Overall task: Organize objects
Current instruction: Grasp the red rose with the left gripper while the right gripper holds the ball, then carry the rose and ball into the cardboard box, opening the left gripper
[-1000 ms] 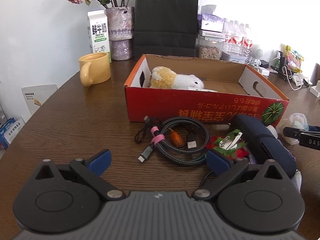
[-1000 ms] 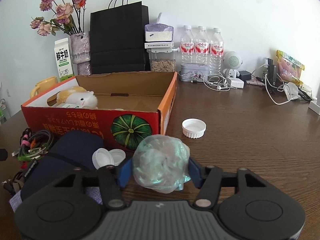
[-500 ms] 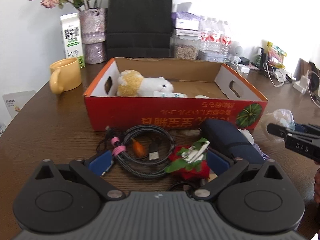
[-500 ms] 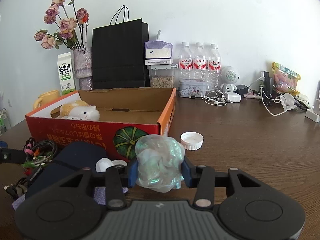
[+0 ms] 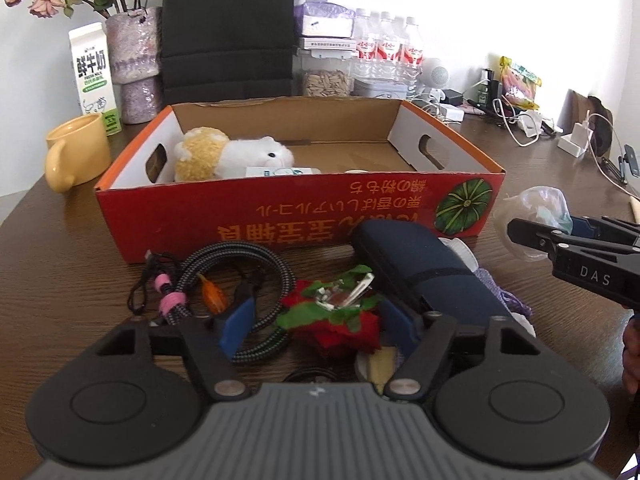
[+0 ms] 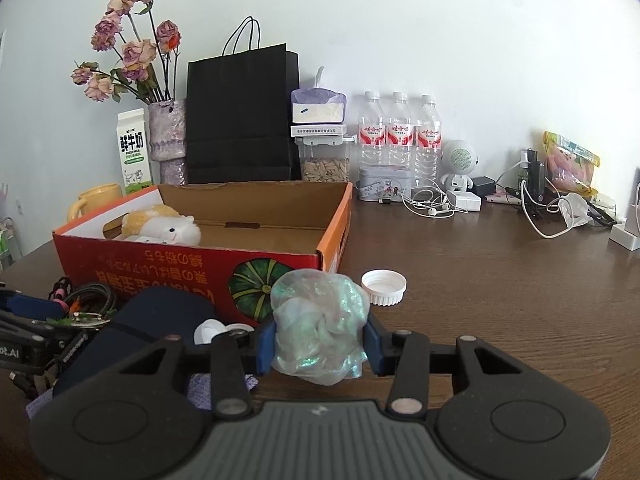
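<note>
My right gripper [image 6: 318,340] is shut on a crumpled clear plastic bag [image 6: 320,320] and holds it above the table, right of the red cardboard box [image 6: 192,276]. It also shows in the left wrist view [image 5: 536,216]. My left gripper [image 5: 320,320] is open, its blue pads either side of a red and green fabric flower with a metal clip [image 5: 340,312] on the table. A coiled braided cable [image 5: 236,276] lies to its left, a dark blue pouch [image 5: 424,276] to its right. A plush toy [image 5: 228,156] lies in the box.
A white bottle cap [image 6: 383,287] lies right of the box. A yellow mug [image 5: 74,152], milk carton [image 5: 94,76], vase, black paper bag [image 6: 244,120], water bottles [image 6: 400,136] and chargers line the back of the table.
My left gripper moved right and forward and narrowed around the fabric flower. My right gripper closed tighter on the plastic bag and lifted it.
</note>
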A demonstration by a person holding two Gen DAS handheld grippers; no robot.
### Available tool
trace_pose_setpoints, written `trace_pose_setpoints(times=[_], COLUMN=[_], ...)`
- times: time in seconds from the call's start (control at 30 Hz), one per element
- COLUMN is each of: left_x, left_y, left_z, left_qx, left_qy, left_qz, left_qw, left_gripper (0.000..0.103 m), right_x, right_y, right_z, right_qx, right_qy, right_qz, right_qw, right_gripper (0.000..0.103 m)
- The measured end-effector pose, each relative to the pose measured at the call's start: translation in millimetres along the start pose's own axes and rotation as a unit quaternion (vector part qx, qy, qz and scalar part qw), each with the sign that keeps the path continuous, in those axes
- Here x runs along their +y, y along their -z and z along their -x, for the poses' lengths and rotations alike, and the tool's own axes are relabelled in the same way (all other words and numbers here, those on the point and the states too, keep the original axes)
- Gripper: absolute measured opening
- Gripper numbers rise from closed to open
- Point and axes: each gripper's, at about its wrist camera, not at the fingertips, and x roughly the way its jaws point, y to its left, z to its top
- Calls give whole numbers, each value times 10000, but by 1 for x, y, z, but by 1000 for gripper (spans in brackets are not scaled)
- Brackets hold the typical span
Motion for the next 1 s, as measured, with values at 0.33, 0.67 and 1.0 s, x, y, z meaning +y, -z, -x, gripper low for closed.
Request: trace_pose_setpoints(times=[0.33,0.67,1.0], left_x=[-3,7,17], left_y=[3,-2,-29], left_z=[0,17,31], left_qx=[-67,-309,-845], left_qy=[119,45,-103], left_qz=[-34,147,189], left_qw=[9999,9994,9962], left_gripper=[37,36,36], right_x=[0,1,13], right_y=[0,0,-28], right_z=[-1,4,20], right_qx=[33,-88,-534], right_qy=[-45,-180,-472], right_qz=[-23,-44,105], right_qw=[10000,9998,9974], right_gripper=[43,43,43])
